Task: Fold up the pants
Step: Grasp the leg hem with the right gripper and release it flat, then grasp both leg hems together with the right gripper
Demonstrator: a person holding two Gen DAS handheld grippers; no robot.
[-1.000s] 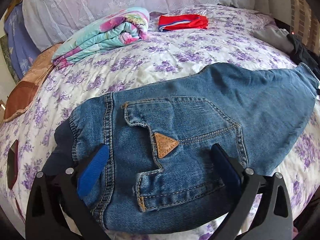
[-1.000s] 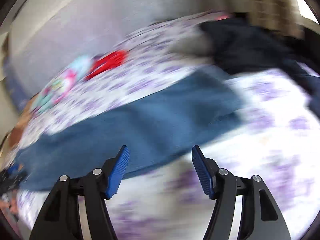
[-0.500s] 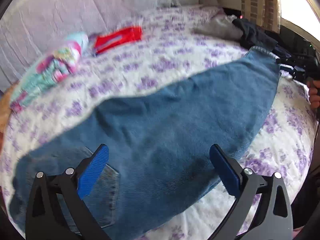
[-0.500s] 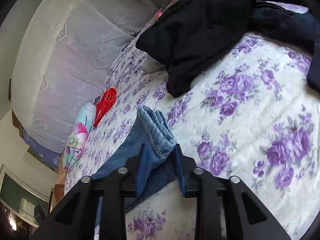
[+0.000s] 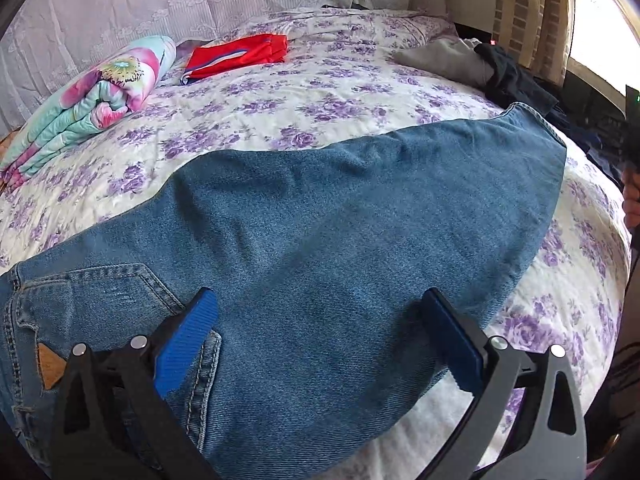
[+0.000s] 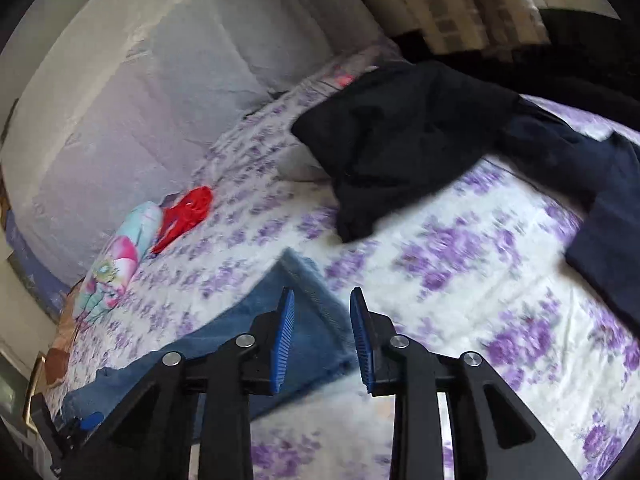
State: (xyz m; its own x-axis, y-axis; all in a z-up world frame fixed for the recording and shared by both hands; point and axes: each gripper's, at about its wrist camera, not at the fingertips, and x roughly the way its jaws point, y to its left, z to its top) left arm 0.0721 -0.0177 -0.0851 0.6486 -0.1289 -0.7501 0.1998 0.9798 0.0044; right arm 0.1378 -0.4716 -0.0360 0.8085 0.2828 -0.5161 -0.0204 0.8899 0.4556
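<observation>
Jaws of the left gripper (image 5: 316,336) are spread wide over the jeans (image 5: 340,224), near the back pocket (image 5: 100,300), and nothing is held. The right gripper (image 6: 322,336) is parted about the hem end (image 6: 308,280) — whether the cloth is pinched cannot be told from this blurred view. The jeans are laid lengthwise on the floral bedspread (image 5: 320,92), legs seemingly stacked. The step in hand is judged to be the cross fold — the hem must be gripped firmly and carried over toward the waist.
</observation>
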